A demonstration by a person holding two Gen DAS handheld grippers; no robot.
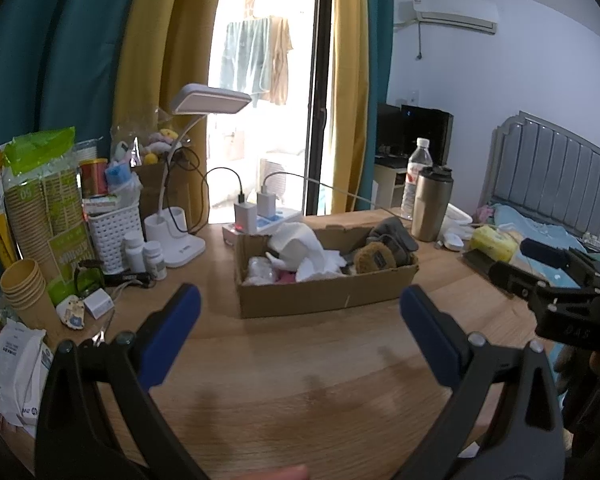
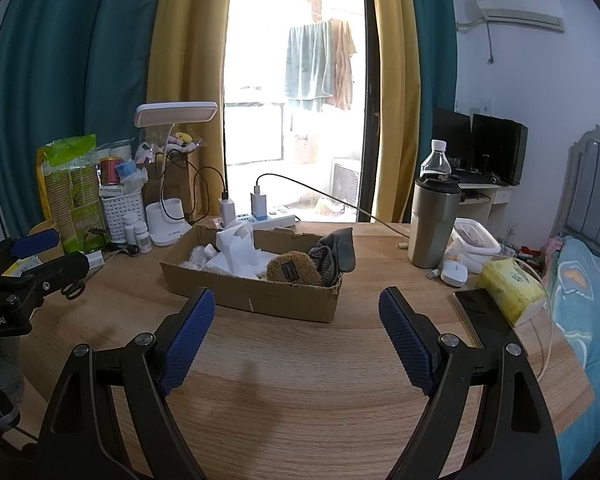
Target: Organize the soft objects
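Note:
A shallow cardboard box [image 1: 320, 296] [image 2: 260, 294] sits mid-table. It holds white tissue paper [image 1: 304, 246] [image 2: 236, 250], a brown fuzzy soft item [image 1: 376, 258] [image 2: 294, 268], grey socks [image 1: 394, 232] [image 2: 336, 250] and a pink item [image 1: 286, 278]. My left gripper [image 1: 300, 316] is open and empty, above the table in front of the box. My right gripper [image 2: 296, 320] is open and empty, also in front of the box. Each gripper shows at the edge of the other's view, the right one [image 1: 540, 276] and the left one [image 2: 40, 256].
Left of the box: desk lamp [image 1: 180, 240], white basket [image 1: 114, 232], pill bottles [image 1: 146, 256], paper cups [image 1: 24, 288], chargers on a power strip [image 2: 260, 216]. Right: steel tumbler [image 2: 434, 224], water bottle [image 2: 436, 160], yellow tissue pack [image 2: 512, 288], black phone [image 2: 484, 312]. Bed [image 2: 580, 300] at right.

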